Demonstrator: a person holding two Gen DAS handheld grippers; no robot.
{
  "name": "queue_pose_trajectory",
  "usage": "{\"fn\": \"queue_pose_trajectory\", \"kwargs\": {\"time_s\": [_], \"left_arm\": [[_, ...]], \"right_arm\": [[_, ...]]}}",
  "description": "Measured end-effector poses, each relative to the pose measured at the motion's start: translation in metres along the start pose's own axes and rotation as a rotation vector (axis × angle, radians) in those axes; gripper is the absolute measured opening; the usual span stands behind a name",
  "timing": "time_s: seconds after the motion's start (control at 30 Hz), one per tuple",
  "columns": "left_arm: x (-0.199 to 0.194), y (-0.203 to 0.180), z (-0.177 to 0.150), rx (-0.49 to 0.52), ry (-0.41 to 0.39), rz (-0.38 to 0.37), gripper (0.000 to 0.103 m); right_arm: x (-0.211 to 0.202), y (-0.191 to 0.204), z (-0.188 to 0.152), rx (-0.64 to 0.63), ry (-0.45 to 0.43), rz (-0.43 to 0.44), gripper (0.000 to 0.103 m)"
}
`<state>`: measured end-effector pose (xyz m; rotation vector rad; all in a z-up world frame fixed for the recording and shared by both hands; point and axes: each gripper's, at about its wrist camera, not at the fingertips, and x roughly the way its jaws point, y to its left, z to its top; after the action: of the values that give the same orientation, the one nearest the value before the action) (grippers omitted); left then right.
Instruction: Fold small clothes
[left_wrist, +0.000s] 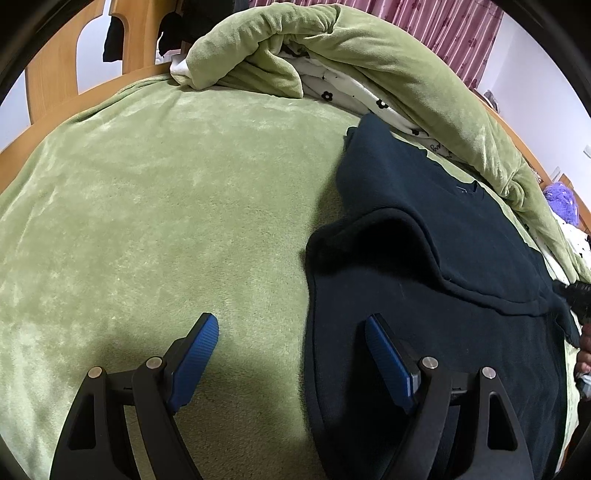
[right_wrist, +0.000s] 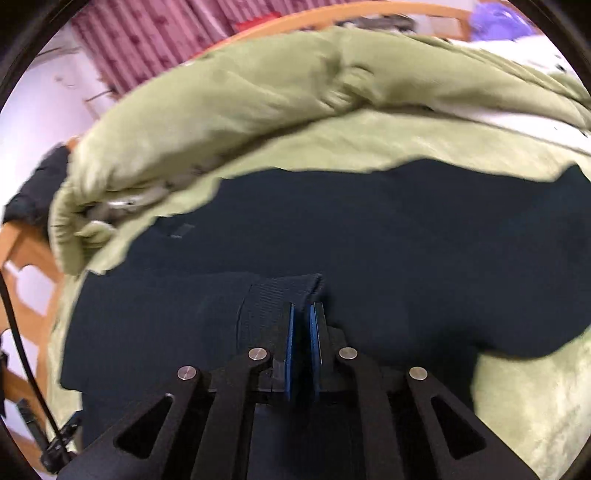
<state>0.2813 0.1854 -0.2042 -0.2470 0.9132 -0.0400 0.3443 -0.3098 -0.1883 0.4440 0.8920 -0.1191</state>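
While searching both views for writing, I find almost none: a small pale tag (right_wrist: 181, 230) sits on the dark garment (right_wrist: 369, 236) at centre left of the right wrist view, too blurred to read. Faint script shows on the white flower-print fabric (left_wrist: 354, 88) at upper centre of the left wrist view, also illegible.

Left gripper (left_wrist: 291, 325): jaws spread wide, gripping nothing. Its left blue pad sits over bare green blanket (left_wrist: 147, 206); its right pad sits over the garment's lower left portion. The garment's left edge runs up between the two pads. I cannot tell whether the pads touch the cloth.

Right gripper (right_wrist: 301, 312): jaws nearly together, blue pads separated by a thin gap. A ribbed cuff (right_wrist: 280, 291) of the garment stands just beyond the tips at lower centre, pinched between them. View is motion-blurred.

Garment position: in the left wrist view it fills the right half of the frame, spread on the blanket, with one flap folded over across its middle. In the right wrist view it spans the centre band, from lower left to right edge.

Surroundings: a bunched green quilt (left_wrist: 406, 55) lies along the top of both views, just beyond the garment. Wooden bed frame (left_wrist: 48, 81) at upper left, pink curtain (left_wrist: 443, 26) at upper right.
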Motion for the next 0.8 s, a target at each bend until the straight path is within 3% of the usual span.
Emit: {"fn": "queue_pose_trajectory", "kwargs": {"time_s": [0.13,0.27,0.5,0.73,0.8], "left_arm": [[0.0,0.0,0.0,0.0,-0.002,-0.001,0.081],[-0.002,-0.001,0.0,0.008,-0.008,-0.001,0.081],[-0.014,-0.013,0.001,0.028,-0.035,-0.018,0.081],[-0.032,-0.041,0.0,0.068,-0.092,-0.01,0.081],[-0.038,-0.05,-0.002,0.094,-0.12,0.008,0.081]], "right_arm": [[-0.001,-0.013,-0.007,-0.004,0.009,-0.027,0.02],[-0.008,-0.002,-0.017,-0.107,-0.027,-0.048,0.034],[0.016,0.0,-0.037,-0.191,0.045,-0.077,0.035],[-0.041,-0.032,-0.017,-0.155,-0.048,-0.082,0.036],[-0.059,-0.057,-0.01,-0.128,-0.081,-0.113,0.047]]}}
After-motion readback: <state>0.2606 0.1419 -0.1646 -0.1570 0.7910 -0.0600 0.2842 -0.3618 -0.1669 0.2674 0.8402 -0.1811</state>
